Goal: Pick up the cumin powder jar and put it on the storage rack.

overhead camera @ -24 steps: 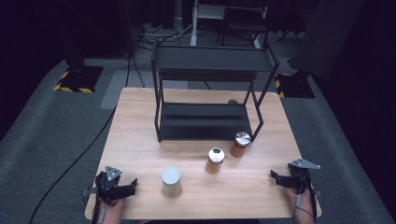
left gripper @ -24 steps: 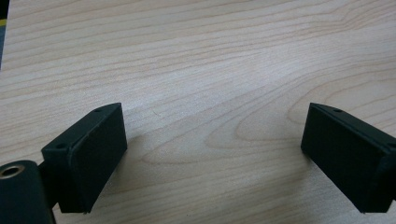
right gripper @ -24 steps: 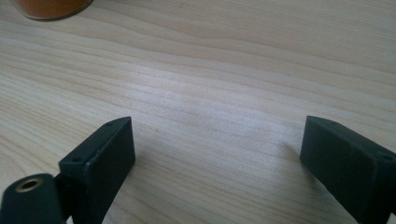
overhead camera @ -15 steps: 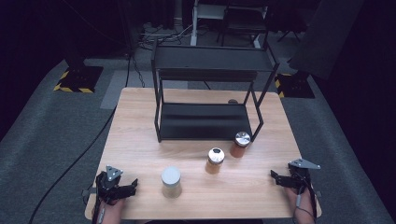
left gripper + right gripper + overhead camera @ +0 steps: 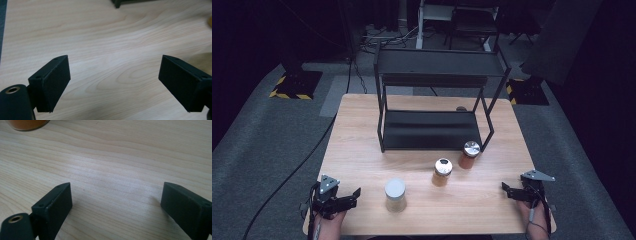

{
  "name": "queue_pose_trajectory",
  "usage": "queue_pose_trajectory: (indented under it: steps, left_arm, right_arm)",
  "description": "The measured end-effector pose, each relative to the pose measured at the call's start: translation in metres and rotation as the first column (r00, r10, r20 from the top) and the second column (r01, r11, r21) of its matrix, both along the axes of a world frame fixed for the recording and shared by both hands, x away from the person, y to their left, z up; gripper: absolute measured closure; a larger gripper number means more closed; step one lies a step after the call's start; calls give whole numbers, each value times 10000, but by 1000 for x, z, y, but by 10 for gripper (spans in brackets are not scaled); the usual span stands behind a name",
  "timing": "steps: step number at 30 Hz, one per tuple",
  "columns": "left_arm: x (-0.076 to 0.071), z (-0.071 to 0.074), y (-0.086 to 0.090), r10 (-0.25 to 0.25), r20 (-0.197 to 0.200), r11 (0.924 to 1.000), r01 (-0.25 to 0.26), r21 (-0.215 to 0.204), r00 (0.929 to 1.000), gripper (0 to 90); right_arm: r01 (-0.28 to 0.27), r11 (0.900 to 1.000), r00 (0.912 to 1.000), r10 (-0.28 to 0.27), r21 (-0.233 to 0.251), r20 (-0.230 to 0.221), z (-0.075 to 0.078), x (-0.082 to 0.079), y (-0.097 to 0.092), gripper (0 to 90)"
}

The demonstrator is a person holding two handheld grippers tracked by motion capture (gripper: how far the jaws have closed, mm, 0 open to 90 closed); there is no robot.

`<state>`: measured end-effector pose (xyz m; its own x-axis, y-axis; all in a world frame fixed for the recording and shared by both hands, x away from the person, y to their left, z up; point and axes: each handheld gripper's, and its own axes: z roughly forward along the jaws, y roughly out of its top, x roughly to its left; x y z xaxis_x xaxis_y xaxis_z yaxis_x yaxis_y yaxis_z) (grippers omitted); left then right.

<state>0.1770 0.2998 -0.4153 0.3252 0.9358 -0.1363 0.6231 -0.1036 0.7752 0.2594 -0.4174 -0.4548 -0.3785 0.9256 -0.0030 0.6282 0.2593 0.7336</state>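
Three jars stand on the wooden table [image 5: 362,145]: a pale one with a white lid [image 5: 395,195] near the front, an orange-brown one [image 5: 442,172] in the middle, and a reddish one with a silver lid [image 5: 469,154] by the rack's right leg. My left gripper [image 5: 354,195] rests at the front left corner, jaws wide apart over bare wood [image 5: 112,72], holding nothing. At the front right edge my right gripper [image 5: 506,189] is open too, with bare wood [image 5: 115,195] between its jaws. An orange jar base [image 5: 26,124] shows at the top left of the right gripper view.
A black two-tier metal rack [image 5: 434,95] stands on the far half of the table. Beyond it are a grey carpet, cables and yellow-black floor markers [image 5: 294,85]. A rack foot [image 5: 120,3] shows at the top of the left gripper view.
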Motion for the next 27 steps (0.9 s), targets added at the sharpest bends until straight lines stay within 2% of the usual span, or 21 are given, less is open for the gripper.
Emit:
queue_pose_trajectory:
  steps: [3,7,14,16,19,27]
  left_arm:
    - [-7,12,-1,-117,367,9997,124,-205,9993,88]
    - [-12,30,-6,-239,688,9996,249,-139,9973,87]
    - [-23,53,-9,-271,1182,9995,286,-116,9926,87]
    - [-25,58,-10,-239,1235,9996,255,-113,9921,87]
    - [-29,63,-9,-185,1346,9992,231,-324,9907,87]
    - [-33,74,-19,-664,1711,9967,733,-346,9830,83]
  right_arm:
    - [-1,10000,10000,1,-1,0,0,0,0,100]
    - [-1,10000,10000,1,-1,0,0,0,0,100]
    - [-2,10000,10000,2,-1,1,0,0,0,100]
    - [-2,10000,10000,2,-1,-1,0,0,0,100]
    - [-2,10000,10000,2,0,-1,0,0,0,100]
    - [-1,10000,10000,1,-2,0,0,0,0,100]
